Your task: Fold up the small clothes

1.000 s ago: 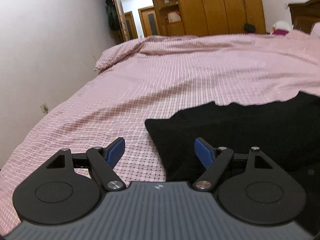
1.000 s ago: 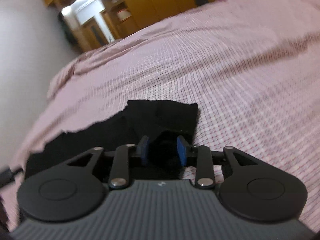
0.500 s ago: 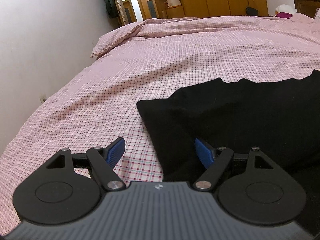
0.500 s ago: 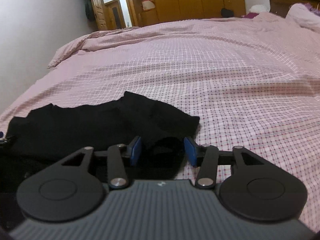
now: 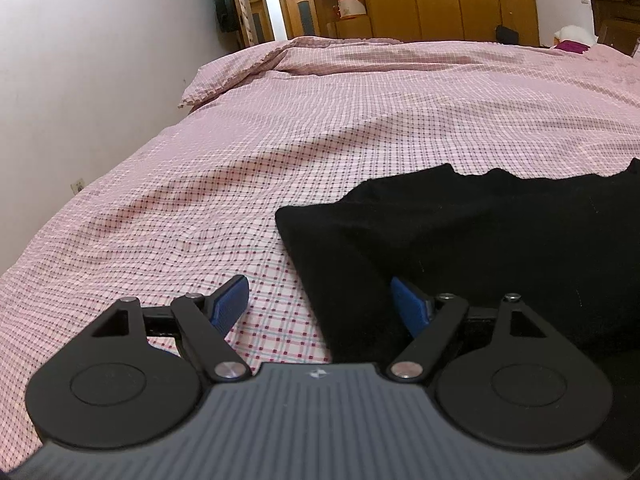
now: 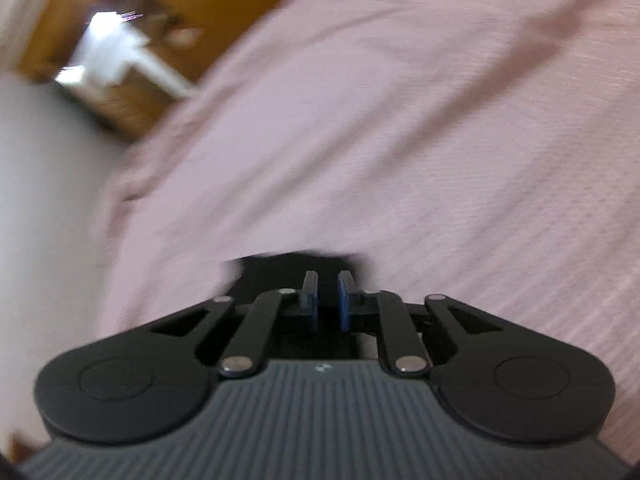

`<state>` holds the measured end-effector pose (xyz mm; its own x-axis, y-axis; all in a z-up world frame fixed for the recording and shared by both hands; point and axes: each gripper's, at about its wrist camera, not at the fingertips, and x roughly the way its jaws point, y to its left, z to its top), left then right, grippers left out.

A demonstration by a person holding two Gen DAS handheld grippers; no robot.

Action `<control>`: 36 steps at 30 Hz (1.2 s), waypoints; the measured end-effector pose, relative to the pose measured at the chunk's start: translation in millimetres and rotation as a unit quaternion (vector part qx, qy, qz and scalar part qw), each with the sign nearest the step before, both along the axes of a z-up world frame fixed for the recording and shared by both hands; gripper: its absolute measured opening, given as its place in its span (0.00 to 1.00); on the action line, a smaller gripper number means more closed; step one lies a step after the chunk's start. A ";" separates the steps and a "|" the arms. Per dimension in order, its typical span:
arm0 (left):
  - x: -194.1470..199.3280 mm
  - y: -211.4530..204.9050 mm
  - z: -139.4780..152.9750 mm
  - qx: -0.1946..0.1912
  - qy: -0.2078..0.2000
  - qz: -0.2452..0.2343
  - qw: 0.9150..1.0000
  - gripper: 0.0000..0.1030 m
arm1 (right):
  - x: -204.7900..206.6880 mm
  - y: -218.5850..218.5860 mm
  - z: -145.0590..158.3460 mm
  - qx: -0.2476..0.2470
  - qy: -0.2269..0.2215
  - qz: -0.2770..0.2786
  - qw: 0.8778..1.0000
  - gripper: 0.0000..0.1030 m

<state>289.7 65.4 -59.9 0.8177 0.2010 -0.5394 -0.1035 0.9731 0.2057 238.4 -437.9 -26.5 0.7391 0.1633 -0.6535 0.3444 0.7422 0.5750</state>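
Observation:
A black garment (image 5: 480, 232) lies spread on the pink checked bed cover (image 5: 320, 140). My left gripper (image 5: 318, 286) is open and low over the garment's near left edge. Its right finger (image 5: 408, 300) is above the black cloth and its left finger (image 5: 230, 300) is above the cover. The right wrist view is blurred and tilted. There my right gripper (image 6: 327, 280) has its jaws closing, almost together, with a fold of the black garment (image 6: 272, 264) pinched between the blue pads. Most of the garment is hidden behind that gripper.
A white wall (image 5: 80, 60) runs along the bed's left side. Wooden wardrobes (image 5: 440, 0) and a doorway (image 5: 260, 12) stand beyond the far end. Dark wooden furniture (image 5: 616, 16) is at the far right. A turned-back corner of the cover (image 5: 224, 80) lies at the far left.
My right gripper's jaws have narrowed onto the black fold, and that gripper has rolled and swept sideways, blurring its view. My left gripper has dropped slightly closer to the garment's left edge, staying open.

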 end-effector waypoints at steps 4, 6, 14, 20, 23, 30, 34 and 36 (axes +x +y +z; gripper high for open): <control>2.1 0.8 -1.2 -0.002 0.001 0.000 1.000 0.81 | -9.8 -2.7 -9.1 -0.024 0.010 -0.039 0.999 0.14; 2.5 0.6 -1.9 -0.001 0.001 0.001 1.000 0.82 | -20.4 11.6 -3.5 -0.008 -0.024 0.013 1.000 0.15; 2.7 0.7 -3.9 0.003 0.000 0.004 1.000 0.84 | -5.2 91.4 2.1 -0.152 -0.057 0.155 0.974 0.15; 6.8 8.6 -4.0 -0.022 0.010 0.008 1.000 0.88 | -1.4 91.3 -36.4 -0.236 -0.072 0.126 0.961 0.16; 4.6 10.9 2.5 -0.031 0.015 0.010 0.999 0.88 | -4.4 92.5 -27.8 -0.232 -0.066 0.123 0.963 0.31; -36.0 7.0 38.6 -0.018 -0.001 -0.001 1.000 0.88 | -49.6 97.5 6.6 -0.206 -0.098 0.142 0.963 0.82; -66.8 8.8 57.9 -0.006 0.000 -0.004 1.000 0.88 | -85.6 100.6 17.2 -0.182 -0.105 0.136 0.968 0.82; -83.8 13.2 65.1 -0.012 0.006 -0.004 1.000 0.88 | -103.2 102.3 19.5 -0.167 -0.112 0.135 0.970 0.82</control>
<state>205.9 78.6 5.2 0.8125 0.1825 -0.5537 -0.0943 0.9784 0.1841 135.1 -335.6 -7.0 0.8286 0.1775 -0.5309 0.0060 0.9455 0.3255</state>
